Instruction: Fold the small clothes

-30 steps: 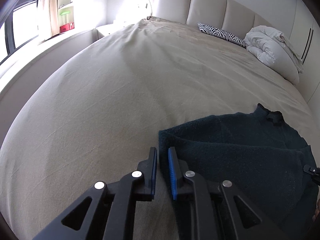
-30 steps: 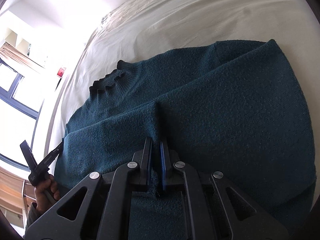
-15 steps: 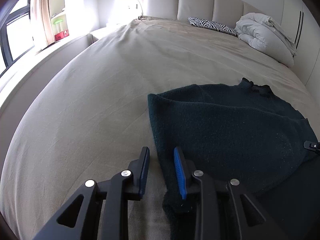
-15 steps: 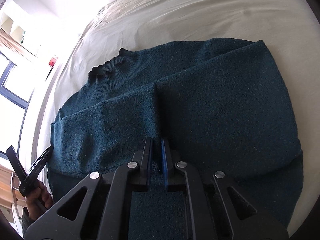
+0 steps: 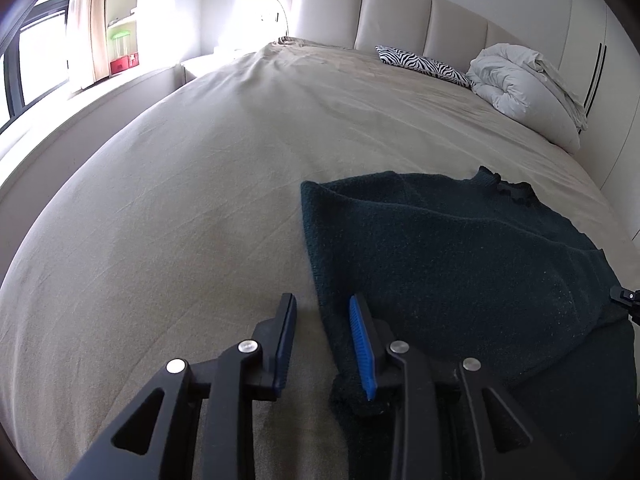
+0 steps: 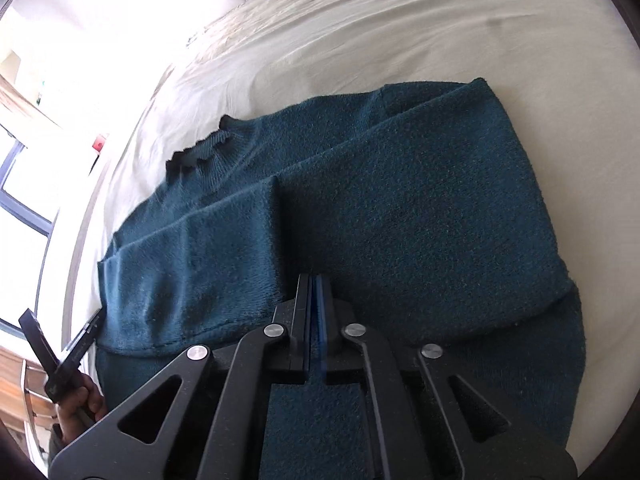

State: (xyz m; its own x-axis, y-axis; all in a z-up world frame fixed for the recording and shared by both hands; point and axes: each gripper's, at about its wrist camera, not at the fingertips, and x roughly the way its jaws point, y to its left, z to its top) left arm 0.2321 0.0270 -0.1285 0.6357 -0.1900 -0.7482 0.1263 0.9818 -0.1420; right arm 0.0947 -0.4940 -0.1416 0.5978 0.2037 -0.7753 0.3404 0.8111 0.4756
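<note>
A dark teal knit sweater (image 5: 460, 264) lies on the beige bed sheet (image 5: 200, 200), both sleeves folded across its body, collar (image 5: 508, 190) at the far side. My left gripper (image 5: 322, 320) is open and empty at the sweater's left edge, one blue pad over the fabric. In the right wrist view the sweater (image 6: 400, 200) fills the middle, and my right gripper (image 6: 314, 296) is shut with nothing visible between its pads, just above the folded sleeves. The left gripper also shows in the right wrist view (image 6: 60, 344) at the lower left, held by a hand.
A zebra-print pillow (image 5: 420, 64) and a rolled white duvet (image 5: 528, 92) lie at the padded headboard (image 5: 400, 12). A window ledge (image 5: 100, 92) and window run along the bed's left side.
My left gripper opened, let go of the sweater's folded edge and drew back. My right gripper let go of the sleeve, closed fully and pulled back; the sweater settled flat.
</note>
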